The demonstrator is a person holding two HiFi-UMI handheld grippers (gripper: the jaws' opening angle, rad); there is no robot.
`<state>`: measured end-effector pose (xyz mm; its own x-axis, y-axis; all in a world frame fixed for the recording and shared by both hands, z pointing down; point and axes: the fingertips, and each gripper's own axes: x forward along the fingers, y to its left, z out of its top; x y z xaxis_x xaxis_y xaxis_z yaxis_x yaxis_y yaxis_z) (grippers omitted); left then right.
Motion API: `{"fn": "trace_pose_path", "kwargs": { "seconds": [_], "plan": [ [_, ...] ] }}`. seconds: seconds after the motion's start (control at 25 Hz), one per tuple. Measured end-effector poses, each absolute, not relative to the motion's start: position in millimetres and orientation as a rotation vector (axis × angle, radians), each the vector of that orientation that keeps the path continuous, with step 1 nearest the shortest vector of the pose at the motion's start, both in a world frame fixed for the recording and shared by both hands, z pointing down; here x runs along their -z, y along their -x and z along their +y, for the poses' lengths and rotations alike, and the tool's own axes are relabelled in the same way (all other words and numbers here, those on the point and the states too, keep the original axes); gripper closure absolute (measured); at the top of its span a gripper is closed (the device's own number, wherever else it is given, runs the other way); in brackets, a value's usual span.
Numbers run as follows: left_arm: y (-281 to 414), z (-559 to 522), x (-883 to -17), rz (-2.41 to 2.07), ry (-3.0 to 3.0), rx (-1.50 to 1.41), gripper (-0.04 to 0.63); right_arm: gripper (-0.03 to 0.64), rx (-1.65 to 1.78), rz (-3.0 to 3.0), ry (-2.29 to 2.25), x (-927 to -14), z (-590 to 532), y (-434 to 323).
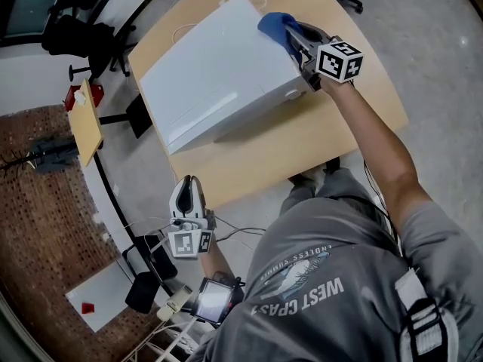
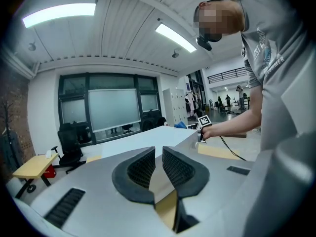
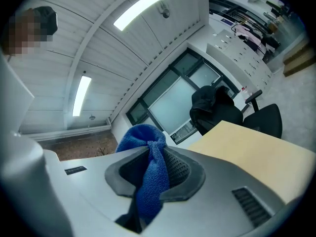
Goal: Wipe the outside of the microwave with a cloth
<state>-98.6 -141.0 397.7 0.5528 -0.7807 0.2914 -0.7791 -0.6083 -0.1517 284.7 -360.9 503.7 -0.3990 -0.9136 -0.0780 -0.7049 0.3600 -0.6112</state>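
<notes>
While the person stands at its near edge, the wooden table [image 1: 355,119] carries the white microwave [image 1: 219,78], set diagonally and taking up most of the tabletop. The left gripper view shows the microwave [image 2: 148,135] too, as a white slab past the jaws. A black office chair [image 1: 75,36] is on the floor beyond the table's far-left side, with a small yellow side table [image 1: 87,119] near it.

The right gripper [image 1: 299,42] is at the microwave's right-hand top corner, arm stretched out, marker cube facing up. In the right gripper view, the right gripper [image 3: 158,174] has its jaws clamped on the blue cloth [image 3: 148,181], which is bunched between the pads with a wad sticking out past the tips. In the head view, the blue cloth [image 1: 275,27] sits on the microwave's top edge by that corner and looks to be touching the casing.

The left gripper [image 1: 189,194] is held low off the table's near edge, well apart from the microwave. In the left gripper view, the left gripper [image 2: 157,167] has its jaws closed together, nothing between them.
</notes>
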Motion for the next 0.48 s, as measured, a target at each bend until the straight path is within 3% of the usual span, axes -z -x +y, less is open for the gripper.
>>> {"fn": "trace_pose_path", "kwargs": {
  "seconds": [0.48],
  "plan": [
    [97.3,-130.6,-416.0,1.412,2.788,0.579,0.533,0.541,1.031,2.23,1.373,-613.1,-367.9,-276.0]
  ]
}}
